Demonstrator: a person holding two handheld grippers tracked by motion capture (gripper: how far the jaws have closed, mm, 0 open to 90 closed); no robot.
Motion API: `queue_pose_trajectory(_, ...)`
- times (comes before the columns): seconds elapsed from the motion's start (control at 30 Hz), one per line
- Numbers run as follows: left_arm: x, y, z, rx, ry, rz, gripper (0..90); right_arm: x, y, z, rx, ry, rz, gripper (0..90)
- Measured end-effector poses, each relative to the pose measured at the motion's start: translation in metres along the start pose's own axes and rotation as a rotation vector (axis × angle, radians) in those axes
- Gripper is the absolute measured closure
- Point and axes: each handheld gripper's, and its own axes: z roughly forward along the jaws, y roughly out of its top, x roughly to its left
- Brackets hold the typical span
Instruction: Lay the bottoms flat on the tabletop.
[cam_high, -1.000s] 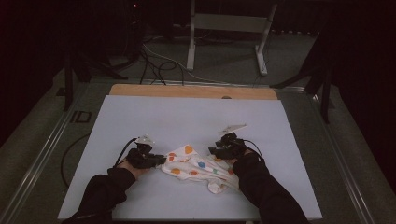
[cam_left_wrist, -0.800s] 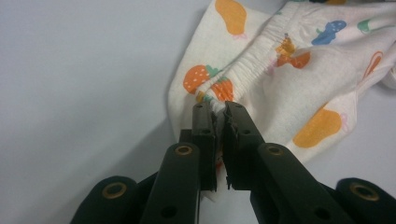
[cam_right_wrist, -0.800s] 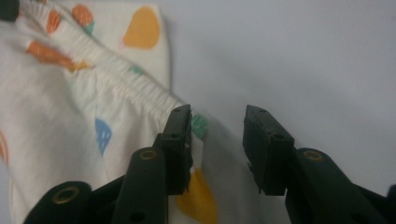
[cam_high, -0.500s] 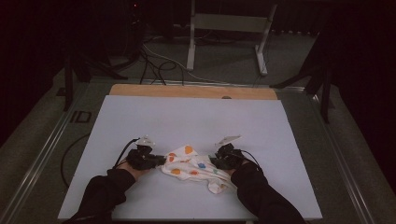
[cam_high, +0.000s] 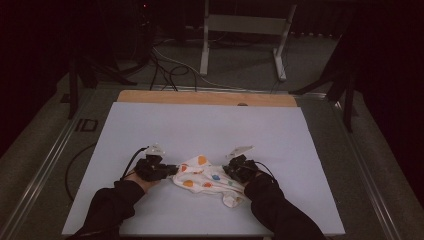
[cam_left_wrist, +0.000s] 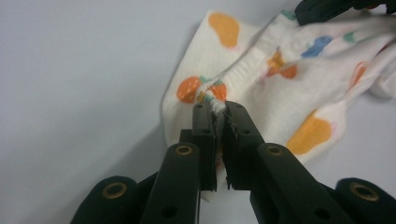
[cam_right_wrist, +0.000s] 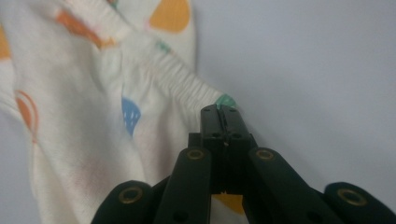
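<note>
High view: left gripper (cam_high: 170, 170) and right gripper (cam_high: 231, 169) each clamped on spotted cloth (cam_high: 205, 176).

**Dim room, bright close-ups**

The high view is dark: the white table (cam_high: 200, 125) catches a muted glow while the floor beyond it sinks into near black, grainy and soft. In the left gripper view light is even, and the patterned cloth (cam_left_wrist: 280, 84) blurs toward the top edge. The right gripper view shows that cloth soft and hazy, with a faint shadow beside it.
</note>
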Motion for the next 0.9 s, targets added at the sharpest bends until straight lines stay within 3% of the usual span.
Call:
queue_pose_trajectory(0.3, -0.005, 0.019, -0.007, -0.059, 0.004, 0.037, 84.4, -0.017, 0.013, -0.034, -0.127, -0.046, 0.014, 90.0)
queue_pose_trajectory(0.6, -0.004, 0.055, -0.003, -0.078, 0.036, 0.072, 84.4, -0.034, 0.021, -0.047, -0.163, -0.086, 0.046, 90.0)
queue_pose_trajectory(0.9, -0.001, 0.079, 0.006, -0.108, 0.056, 0.091, 84.3, -0.056, 0.03, -0.053, -0.209, -0.122, 0.088, 90.0)
